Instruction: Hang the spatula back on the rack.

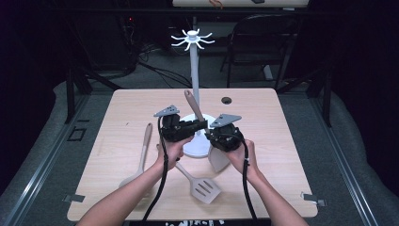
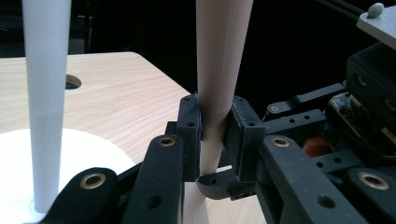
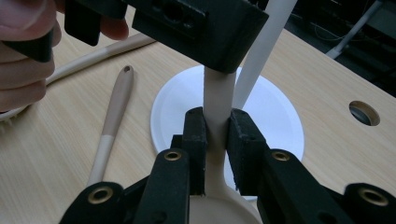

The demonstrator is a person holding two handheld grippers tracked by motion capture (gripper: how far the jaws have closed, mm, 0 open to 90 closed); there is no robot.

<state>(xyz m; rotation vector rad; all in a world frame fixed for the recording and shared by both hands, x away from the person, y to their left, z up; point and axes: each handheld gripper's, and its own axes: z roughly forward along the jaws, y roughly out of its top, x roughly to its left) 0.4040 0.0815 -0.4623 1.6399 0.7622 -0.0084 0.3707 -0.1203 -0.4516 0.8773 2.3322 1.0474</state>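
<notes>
A beige spatula (image 1: 192, 106) is held tilted over the white rack base (image 1: 196, 149), handle end up and blade (image 1: 219, 160) low. My left gripper (image 1: 203, 125) is shut on its handle (image 2: 219, 70), with the pads (image 2: 191, 126) pressed to both sides. My right gripper (image 1: 212, 137) is shut on the narrow neck (image 3: 217, 100) just above the blade (image 3: 219, 210). In the right gripper view the left gripper (image 3: 187, 23) clamps the same handle higher up. The rack's white pole (image 2: 44, 93) stands just left of the held handle.
The pole carries a ring of hooks (image 1: 192, 38) at its top. A wooden spoon (image 1: 141, 155) and a slotted turner (image 1: 204, 189) lie on the table's near-left part. A loose utensil handle (image 3: 114, 116) lies beside the base (image 3: 280, 116). A cable hole (image 1: 227, 100) sits behind.
</notes>
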